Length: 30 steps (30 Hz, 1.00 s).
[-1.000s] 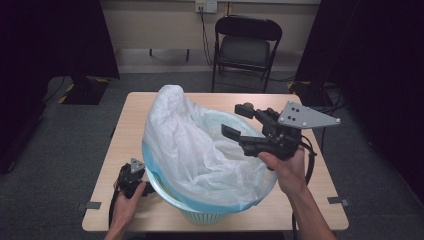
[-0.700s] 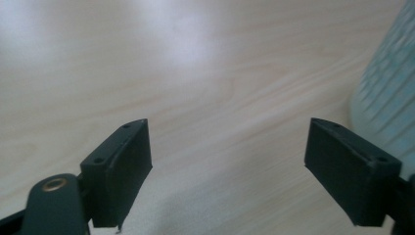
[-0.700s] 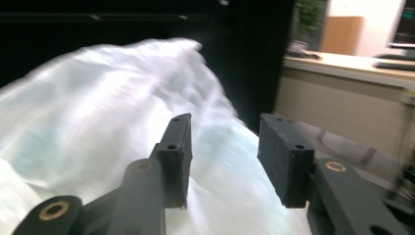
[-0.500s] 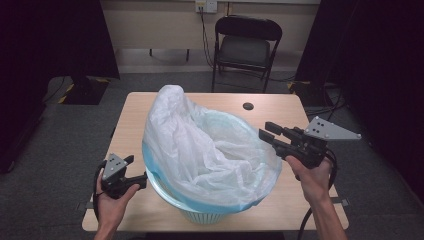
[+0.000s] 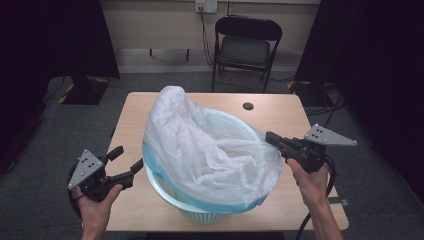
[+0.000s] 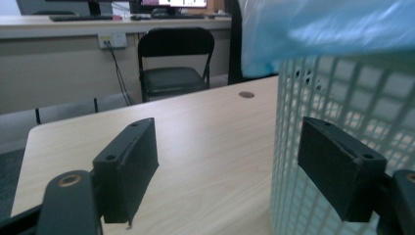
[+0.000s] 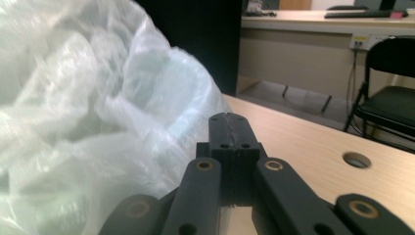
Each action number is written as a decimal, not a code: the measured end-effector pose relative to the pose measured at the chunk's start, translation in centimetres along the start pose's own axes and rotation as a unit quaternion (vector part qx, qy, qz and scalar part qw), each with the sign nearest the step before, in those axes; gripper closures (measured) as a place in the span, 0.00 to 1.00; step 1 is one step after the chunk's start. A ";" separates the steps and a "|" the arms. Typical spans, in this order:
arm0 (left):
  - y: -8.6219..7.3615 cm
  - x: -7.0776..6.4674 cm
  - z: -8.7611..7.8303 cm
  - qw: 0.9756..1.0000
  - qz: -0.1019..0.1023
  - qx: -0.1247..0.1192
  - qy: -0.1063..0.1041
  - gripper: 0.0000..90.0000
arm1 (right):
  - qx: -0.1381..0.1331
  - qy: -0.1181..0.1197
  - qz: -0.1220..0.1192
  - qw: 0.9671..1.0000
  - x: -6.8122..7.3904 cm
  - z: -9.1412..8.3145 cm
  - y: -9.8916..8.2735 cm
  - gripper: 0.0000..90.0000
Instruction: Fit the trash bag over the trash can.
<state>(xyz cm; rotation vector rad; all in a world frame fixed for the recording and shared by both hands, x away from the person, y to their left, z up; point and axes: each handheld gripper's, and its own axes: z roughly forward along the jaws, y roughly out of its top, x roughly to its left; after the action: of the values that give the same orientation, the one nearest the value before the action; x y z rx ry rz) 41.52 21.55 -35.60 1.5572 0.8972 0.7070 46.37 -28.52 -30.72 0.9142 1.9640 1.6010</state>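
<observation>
White bag point(image 5: 210, 150) lines basket point(image 5: 202, 212); left tongs point(image 5: 125, 165) spread, right tongs point(image 5: 272, 138) just pressed together, pinching nothing.

- You find no readable text, label, brand, number or sign in these views.
- The screens on the desk point(image 6: 122, 17) at the far wall in the left gripper view are too small and blurred for you to read.
- The wall socket plate point(image 6: 111, 39) behind the folding chair point(image 6: 175, 61) bears no lettering you can make out.
- The white basket point(image 6: 342, 147) and its plastic bag point(image 5: 210, 145) carry no print that shows.
</observation>
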 end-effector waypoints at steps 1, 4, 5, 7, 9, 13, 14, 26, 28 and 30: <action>0.3 0.0 -0.3 1.000 0.000 -0.007 0.001 0.26 | 0.006 0.001 -0.001 1.000 0.1 0.0 -0.2 1.00; 1.0 -0.2 -1.0 1.000 -0.002 -0.025 -0.003 0.28 | 0.013 0.013 -0.002 1.000 0.2 0.3 -1.0 1.00; 1.3 -0.2 -1.3 1.000 0.001 -0.026 -0.004 0.28 | 0.013 0.018 -0.002 1.000 0.3 0.4 -1.2 1.00; 1.8 -0.3 -1.7 0.999 0.002 -0.034 -0.011 0.28 | 0.019 0.023 -0.002 1.000 0.5 0.7 -1.5 1.00; 2.1 -0.4 -1.9 0.999 0.001 -0.039 -0.014 0.29 | 0.025 0.025 -0.006 0.999 0.7 1.1 -1.7 0.99; 3.2 -0.8 -2.5 0.997 -0.008 -0.064 -0.034 0.29 | 0.018 0.011 -0.002 1.000 0.7 1.2 -1.5 0.84; 3.5 -1.0 -2.5 0.997 -0.010 -0.069 -0.041 0.29 | 0.018 0.011 -0.002 1.000 0.7 1.2 -1.5 0.84; 5.9 -1.9 0.9 0.990 -0.053 -0.081 -0.099 0.17 | 0.006 -0.013 -0.007 1.000 0.4 0.4 -1.0 0.72; 5.5 -1.7 1.8 0.992 -0.061 -0.064 -0.093 0.17 | 0.007 -0.014 -0.007 1.000 0.4 0.5 -1.0 0.72; 5.3 -1.6 2.0 0.992 -0.062 -0.057 -0.090 0.22 | 0.006 -0.015 -0.007 1.000 0.4 0.5 -1.0 0.72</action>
<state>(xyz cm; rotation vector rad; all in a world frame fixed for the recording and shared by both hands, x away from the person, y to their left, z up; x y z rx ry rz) 43.18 18.81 -30.67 1.4262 0.7976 0.5129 46.23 -28.05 -31.81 0.9210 1.9582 1.5600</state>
